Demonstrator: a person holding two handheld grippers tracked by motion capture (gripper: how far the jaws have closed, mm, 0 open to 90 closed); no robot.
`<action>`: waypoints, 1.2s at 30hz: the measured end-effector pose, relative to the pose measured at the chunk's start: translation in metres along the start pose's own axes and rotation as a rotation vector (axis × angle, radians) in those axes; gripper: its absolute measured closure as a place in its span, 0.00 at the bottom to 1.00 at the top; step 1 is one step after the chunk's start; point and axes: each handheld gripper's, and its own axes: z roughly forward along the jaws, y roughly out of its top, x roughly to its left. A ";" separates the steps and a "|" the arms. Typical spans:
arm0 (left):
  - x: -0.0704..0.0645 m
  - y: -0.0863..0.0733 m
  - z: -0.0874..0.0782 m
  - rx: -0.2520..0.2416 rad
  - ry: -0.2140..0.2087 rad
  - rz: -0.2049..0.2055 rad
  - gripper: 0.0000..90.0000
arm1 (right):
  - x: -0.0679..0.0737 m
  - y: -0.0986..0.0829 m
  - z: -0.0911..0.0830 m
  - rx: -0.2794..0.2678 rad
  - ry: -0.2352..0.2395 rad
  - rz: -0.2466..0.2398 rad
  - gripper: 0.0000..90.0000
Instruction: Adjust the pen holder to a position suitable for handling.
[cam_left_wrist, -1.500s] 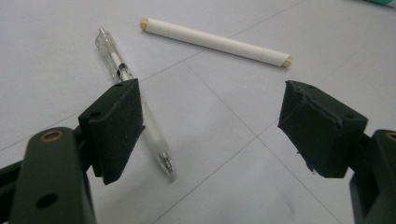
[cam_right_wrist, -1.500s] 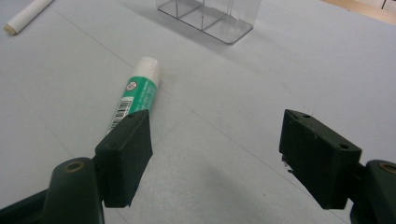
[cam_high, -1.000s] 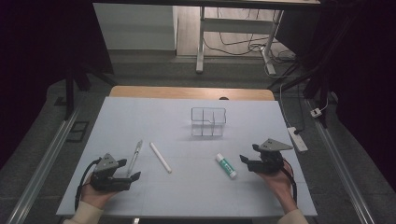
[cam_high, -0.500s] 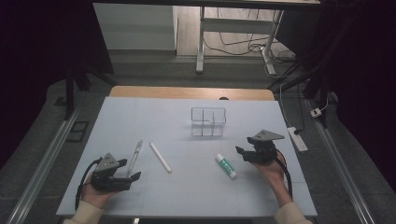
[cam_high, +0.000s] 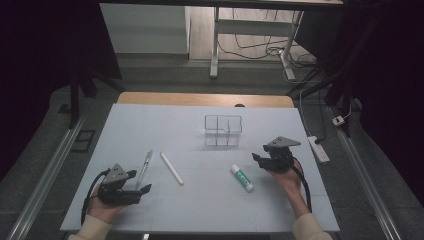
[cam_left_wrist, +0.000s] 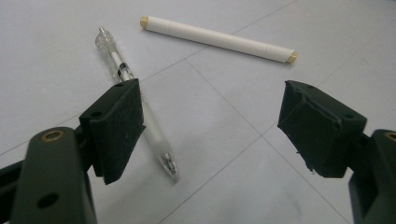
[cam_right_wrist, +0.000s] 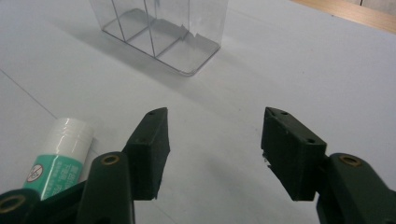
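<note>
We held the right tool (cam_high: 261, 159) wide open and empty just right of the glue stick (cam_high: 242, 178), whose long axis ran diagonally on the tabletop (cam_high: 210, 200). The left tool (cam_high: 139, 181), also wide, sat beside the clear pen (cam_high: 145, 163). The right gripper view alone showed the stick's label; the clear divided organizer (cam_right_wrist: 159, 35) stood ahead.

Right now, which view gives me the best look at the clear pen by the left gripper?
The left gripper view: the clear pen lies close up, partly behind that gripper's left jaw, beside the white stick. The high view shows the pen only as a thin sliver ahead of the left gripper.
</note>
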 end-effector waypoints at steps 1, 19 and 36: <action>0.000 0.000 0.000 0.002 -0.001 0.002 0.25 | -0.001 0.000 0.000 0.006 0.002 -0.002 0.49; -0.001 0.000 0.001 0.003 0.000 0.014 0.25 | -0.009 0.010 0.028 0.044 -0.027 -0.013 0.82; 0.000 0.000 0.002 0.013 0.000 0.012 0.25 | -0.012 0.031 0.054 0.017 0.001 0.020 0.99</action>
